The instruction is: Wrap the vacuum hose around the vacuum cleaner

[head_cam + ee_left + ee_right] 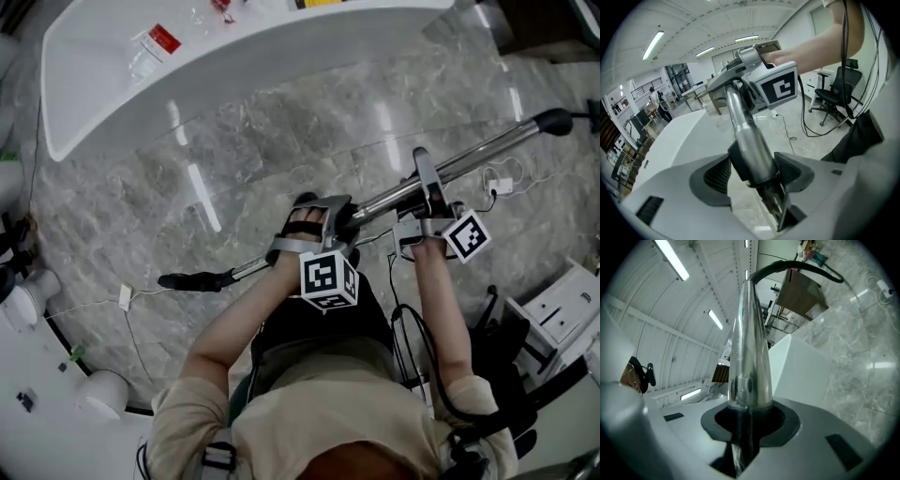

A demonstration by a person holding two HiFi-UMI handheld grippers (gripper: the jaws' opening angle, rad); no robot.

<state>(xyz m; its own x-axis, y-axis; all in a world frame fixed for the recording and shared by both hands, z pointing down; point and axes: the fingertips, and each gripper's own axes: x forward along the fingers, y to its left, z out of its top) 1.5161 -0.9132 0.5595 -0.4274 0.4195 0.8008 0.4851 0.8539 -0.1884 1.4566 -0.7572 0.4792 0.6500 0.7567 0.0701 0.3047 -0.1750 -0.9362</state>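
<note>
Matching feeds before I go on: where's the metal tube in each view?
Head view: the tube slants from lower left to upper right across the middle.
Left gripper view: the tube is at centre, rising from between the jaws.
Right gripper view: the tube is at centre, running from the jaws towards the top.
Shared landmark: the marble floor.

A curved white tabletop stands beyond the left tongs on a grey marble floor. A red-labelled packet lies on the tabletop. A white plug with its cable lies on the floor just right of the right tongs. Another plug lies well left of the left tongs. A black chair stands well apart, to their right.
</note>
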